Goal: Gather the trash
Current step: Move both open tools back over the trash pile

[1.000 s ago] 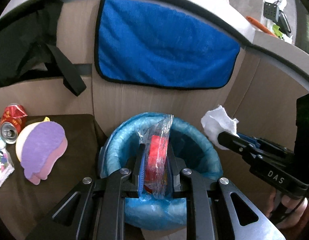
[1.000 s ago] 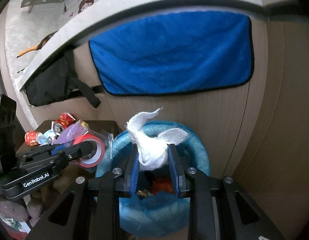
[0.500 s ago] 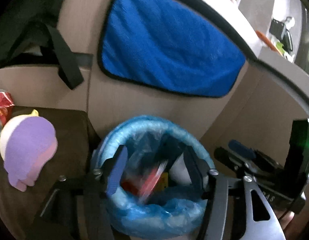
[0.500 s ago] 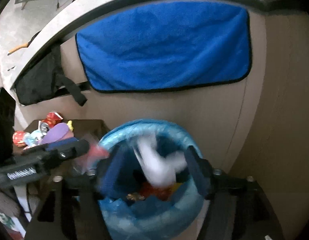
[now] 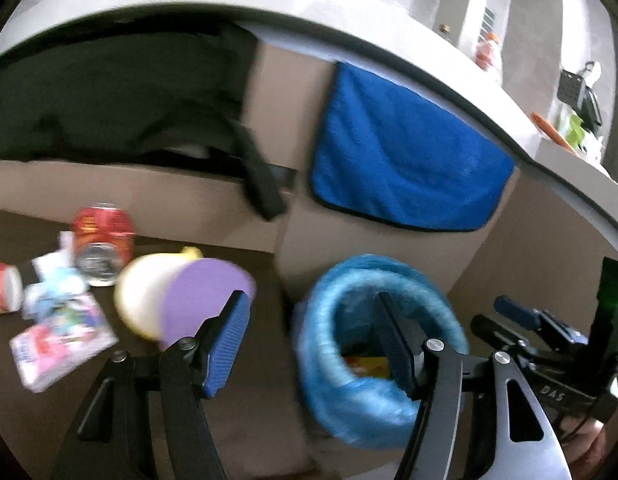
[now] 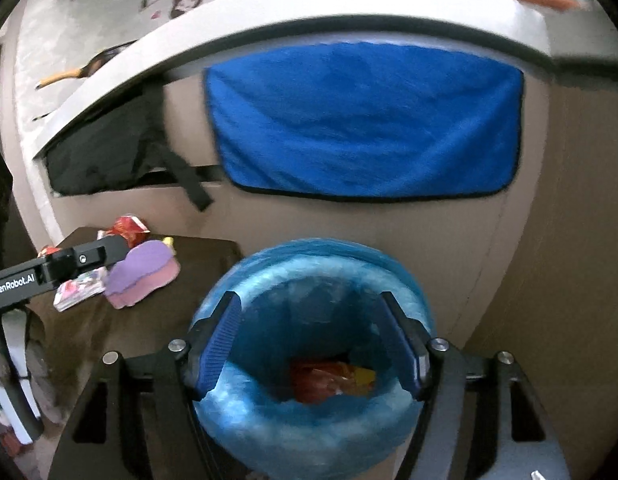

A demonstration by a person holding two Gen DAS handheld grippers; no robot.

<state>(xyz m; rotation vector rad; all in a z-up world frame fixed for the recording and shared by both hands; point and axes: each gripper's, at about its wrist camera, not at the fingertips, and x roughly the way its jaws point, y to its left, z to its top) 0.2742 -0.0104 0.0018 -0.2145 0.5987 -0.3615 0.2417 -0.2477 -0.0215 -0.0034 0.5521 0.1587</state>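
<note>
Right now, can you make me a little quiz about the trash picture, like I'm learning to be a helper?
1. True or false: the right gripper is squeezing a white tissue.
2. What colour is the cloth hanging on the wall above the bin? A) green B) blue C) yellow
3. Fill in: the crushed red can lies on the dark ____ beside the bin.

Key
1. False. Its jaws are opening and nothing is between them; it hangs over the bin.
2. B, blue.
3. Table. The can lies there near the purple and cream plush toy and a pink wrapper. The left gripper is empty too.
</note>
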